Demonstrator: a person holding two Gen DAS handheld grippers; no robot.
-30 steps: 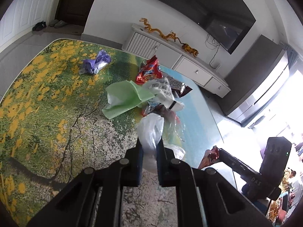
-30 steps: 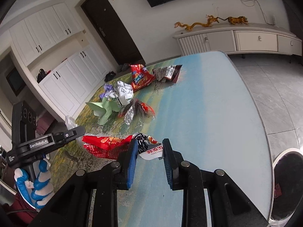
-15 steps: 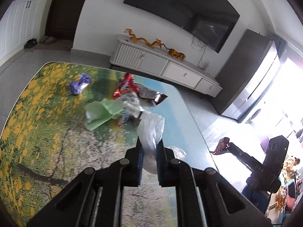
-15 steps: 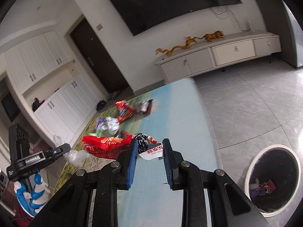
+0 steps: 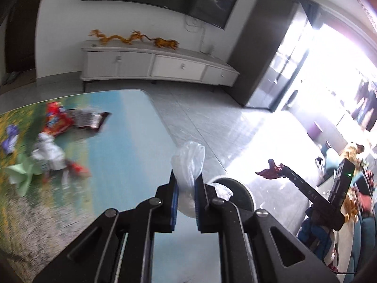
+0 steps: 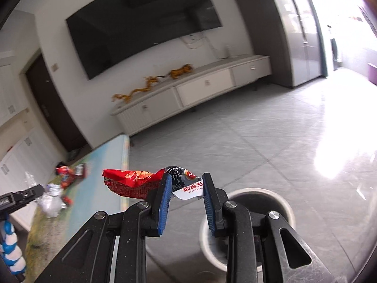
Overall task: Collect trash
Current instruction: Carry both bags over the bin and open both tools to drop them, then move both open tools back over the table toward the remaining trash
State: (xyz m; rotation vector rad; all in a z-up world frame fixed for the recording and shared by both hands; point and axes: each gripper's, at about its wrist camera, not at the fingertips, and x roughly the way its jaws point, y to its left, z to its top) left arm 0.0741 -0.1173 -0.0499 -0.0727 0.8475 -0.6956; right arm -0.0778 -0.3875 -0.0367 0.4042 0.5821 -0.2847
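Left wrist view: the left gripper (image 5: 186,184) is clamped on a crumpled clear plastic bag (image 5: 188,162), which bulges up between the blue-padded fingers (image 5: 174,202) and hangs below them. The gripper sits over the right-hand edge of the printed table (image 5: 122,141), with the rim of a round waste bin (image 5: 245,188) showing just behind its right finger, on the grey tiled floor (image 5: 212,122). Further trash lies on the table to the left, blurred: a red snack packet (image 5: 55,120) touching a dark wrapper (image 5: 92,119), a white crumpled bag (image 5: 48,152), a pale green sheet (image 5: 21,174) and a small purple scrap (image 5: 10,135). At the right of this view the right gripper (image 5: 280,168) appears with a dark red wrapper at its tip.

Right wrist view: the right gripper (image 6: 186,184) is closed on a red crisp packet (image 6: 134,182), whose red body sticks out to the left of the fingers while its white and black end sits between the pads. The waste bin (image 6: 282,202) stands on the floor directly below and beyond the gripper, partly hidden by it; its contents cannot be made out. The left gripper (image 6: 35,189) enters at the left edge, the clear bag (image 6: 49,202) at its tip, over the table (image 6: 103,165). A white sideboard (image 6: 202,89) with gold dragon figures (image 6: 150,86) stands against the far wall under a dark television (image 6: 141,30).
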